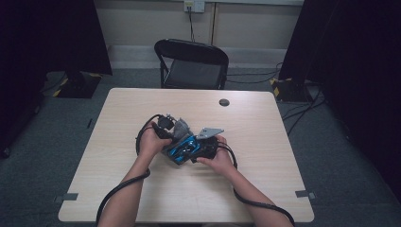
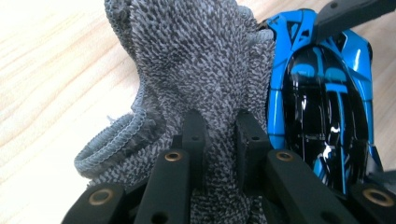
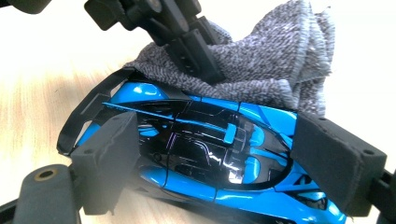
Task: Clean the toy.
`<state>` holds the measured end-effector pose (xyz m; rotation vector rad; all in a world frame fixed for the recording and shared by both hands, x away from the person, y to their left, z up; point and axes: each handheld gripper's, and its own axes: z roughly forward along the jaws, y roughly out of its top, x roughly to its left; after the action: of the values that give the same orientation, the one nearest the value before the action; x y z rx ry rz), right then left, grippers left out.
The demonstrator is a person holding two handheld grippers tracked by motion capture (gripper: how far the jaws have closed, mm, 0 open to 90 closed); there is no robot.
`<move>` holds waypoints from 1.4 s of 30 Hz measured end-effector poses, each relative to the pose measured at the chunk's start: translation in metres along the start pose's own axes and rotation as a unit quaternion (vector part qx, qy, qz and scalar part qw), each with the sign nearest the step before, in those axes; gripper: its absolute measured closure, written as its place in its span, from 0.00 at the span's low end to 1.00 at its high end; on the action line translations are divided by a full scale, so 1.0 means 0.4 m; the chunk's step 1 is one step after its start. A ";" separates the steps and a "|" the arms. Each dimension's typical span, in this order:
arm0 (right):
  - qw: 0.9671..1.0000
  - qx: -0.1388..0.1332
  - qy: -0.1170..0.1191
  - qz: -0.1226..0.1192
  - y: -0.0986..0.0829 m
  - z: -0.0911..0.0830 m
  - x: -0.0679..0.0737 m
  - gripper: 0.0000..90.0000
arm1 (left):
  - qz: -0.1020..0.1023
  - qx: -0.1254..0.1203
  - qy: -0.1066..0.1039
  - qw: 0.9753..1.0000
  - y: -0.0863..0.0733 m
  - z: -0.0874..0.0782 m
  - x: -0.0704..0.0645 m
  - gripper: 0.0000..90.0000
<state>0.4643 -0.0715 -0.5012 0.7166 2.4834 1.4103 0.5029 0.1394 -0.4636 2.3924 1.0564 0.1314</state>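
A glossy blue and black toy car (image 1: 182,151) lies on the pale wooden table (image 1: 265,142), near its middle. My right gripper (image 3: 224,161) is shut on the toy car (image 3: 205,154), one padded jaw pressing each side of the body. A grey terry cloth (image 2: 201,60) is bunched against the toy car (image 2: 322,112). My left gripper (image 2: 219,126) is shut on a fold of that cloth. In the right gripper view the left gripper (image 3: 187,37) comes in from the top with the cloth (image 3: 261,65) draped over the car's far edge. In the high view the left gripper (image 1: 174,132) and right gripper (image 1: 201,147) meet over the car.
A black folding chair (image 1: 194,64) stands beyond the far edge of the table. A round dark cap (image 1: 224,102) sits in the tabletop at the back right. Cables trail from both grippers off the near edge. Dark curtains hang at both sides.
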 end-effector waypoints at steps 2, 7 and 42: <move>1.000 0.000 0.000 0.000 0.000 0.000 0.000 0.17 | 0.001 0.000 0.000 1.000 -0.004 -0.003 0.000 0.85; 1.000 0.001 0.000 0.000 0.000 0.000 0.000 0.17 | -0.003 0.002 -0.001 1.000 -0.017 -0.015 0.003 0.85; 1.000 0.000 0.000 0.000 0.000 0.000 0.000 0.17 | -0.031 0.004 -0.020 0.999 -0.158 -0.104 -0.001 0.85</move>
<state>0.4645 -0.0715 -0.5012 0.7170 2.4836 1.4106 0.4488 0.1920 -0.4590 2.3565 1.1146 0.0576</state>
